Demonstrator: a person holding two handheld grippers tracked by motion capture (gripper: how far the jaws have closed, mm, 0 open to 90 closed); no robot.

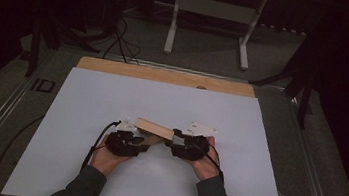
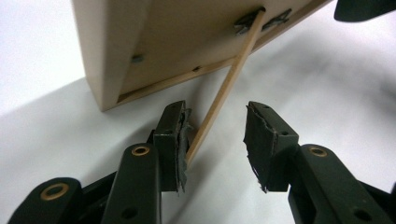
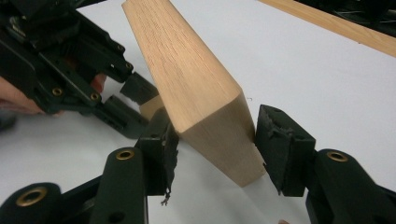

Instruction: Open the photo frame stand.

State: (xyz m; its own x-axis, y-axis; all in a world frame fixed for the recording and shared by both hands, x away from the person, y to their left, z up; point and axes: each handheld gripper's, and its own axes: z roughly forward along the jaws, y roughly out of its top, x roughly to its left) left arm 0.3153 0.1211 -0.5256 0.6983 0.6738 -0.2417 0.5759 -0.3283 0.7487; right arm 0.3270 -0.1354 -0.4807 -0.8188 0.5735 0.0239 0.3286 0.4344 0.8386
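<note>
Under the wooden frame point(image 2: 187, 42), a prop stick point(image 2: 224, 88), hidden from above.

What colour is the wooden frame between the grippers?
Light natural tan wood with visible grain, best seen in the right gripper view.

Materials check
Your frame point(image 3: 196, 88) is bare matt grained wood; prop stick point(image 2: 224, 88) smooth wood; bench point(image 1: 111, 100) sheet matt white.

Wooden frame point(image 1: 154, 128) on the table point(image 1: 112, 95), between left gripper point(image 1: 133, 137) and right gripper point(image 1: 181, 140)
</note>
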